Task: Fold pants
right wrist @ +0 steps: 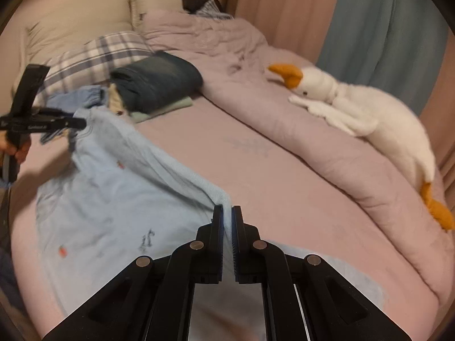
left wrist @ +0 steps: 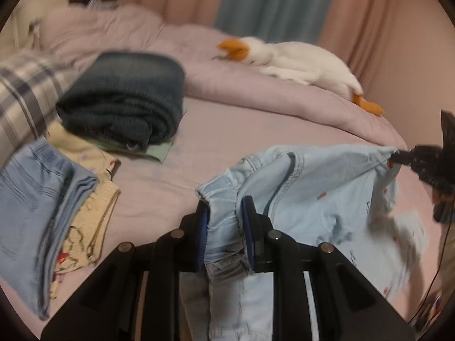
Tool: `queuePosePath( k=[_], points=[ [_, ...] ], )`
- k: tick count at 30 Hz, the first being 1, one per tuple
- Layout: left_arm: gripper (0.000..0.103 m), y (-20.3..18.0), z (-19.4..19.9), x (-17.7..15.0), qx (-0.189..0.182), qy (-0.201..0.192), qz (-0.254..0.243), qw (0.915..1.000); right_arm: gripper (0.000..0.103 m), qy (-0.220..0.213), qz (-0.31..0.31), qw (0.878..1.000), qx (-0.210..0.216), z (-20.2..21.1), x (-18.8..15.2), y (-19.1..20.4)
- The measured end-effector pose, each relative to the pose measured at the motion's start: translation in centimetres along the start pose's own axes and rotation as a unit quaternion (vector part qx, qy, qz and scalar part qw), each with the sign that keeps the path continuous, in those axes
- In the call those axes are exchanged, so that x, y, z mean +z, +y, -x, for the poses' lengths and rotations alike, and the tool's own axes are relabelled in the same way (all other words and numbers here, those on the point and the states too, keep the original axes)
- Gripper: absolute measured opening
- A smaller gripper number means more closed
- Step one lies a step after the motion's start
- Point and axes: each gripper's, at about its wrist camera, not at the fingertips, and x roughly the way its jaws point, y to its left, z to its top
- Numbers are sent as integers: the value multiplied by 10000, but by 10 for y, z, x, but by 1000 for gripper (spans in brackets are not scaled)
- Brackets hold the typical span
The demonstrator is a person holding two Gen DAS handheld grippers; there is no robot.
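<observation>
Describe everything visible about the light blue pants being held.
The light blue pants look like thin, soft denim with small red and dark printed motifs and a gathered elastic waistband. They hang stretched between both grippers above the pink bedsheet: the left hand-held gripper clamps the bunched waistband, the right hand-held gripper pinches an edge. The lower part drapes loosely.

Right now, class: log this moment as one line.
left gripper: shut on light blue printed pants | right gripper: shut on pants | pants stretched above pink bed

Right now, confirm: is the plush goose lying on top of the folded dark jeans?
No, the plush goose lies on the quilt, apart from the folded dark jeans.
</observation>
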Motion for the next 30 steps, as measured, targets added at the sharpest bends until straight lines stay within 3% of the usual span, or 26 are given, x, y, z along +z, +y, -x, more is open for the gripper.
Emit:
queuePosePath(
  k=[5,9,11,14,16,18,20,21,23,30],
  points=[
    [24,-16,41,-47,-105,-232,-413,9988,6,56,161,9998,62,34,-27,31],
    [34,-14,49,-95,29,169,-451,9988,6,398,388,9984,139,34,-60,64],
    [34,-11,45,-116,364,430,-458,9974,6,644,391,9969,215,26,-79,78],
    [31,10,47,-140,539,760,212,9954,6,1056,340,9933,333,5,-107,96],
    [30,23,57,-147,315,661,935,9929,6,1246,366,9912,246,-10,-119,104],
    [30,31,67,-150,-132,405,1674,9850,6,1309,343,9907,166,-22,-125,107],
    [30,34,70,-149,-720,206,2301,9703,6,1298,253,9911,136,-27,-122,103],
    [30,34,66,-147,-982,185,2589,9607,6,1276,226,9915,118,-28,-119,101],
    [30,29,56,-141,-1264,266,2865,9493,6,1258,203,9918,93,-31,-115,97],
    [32,15,17,-138,-1178,901,3333,9311,6,1144,49,9934,57,-35,-110,88]
  ],
)
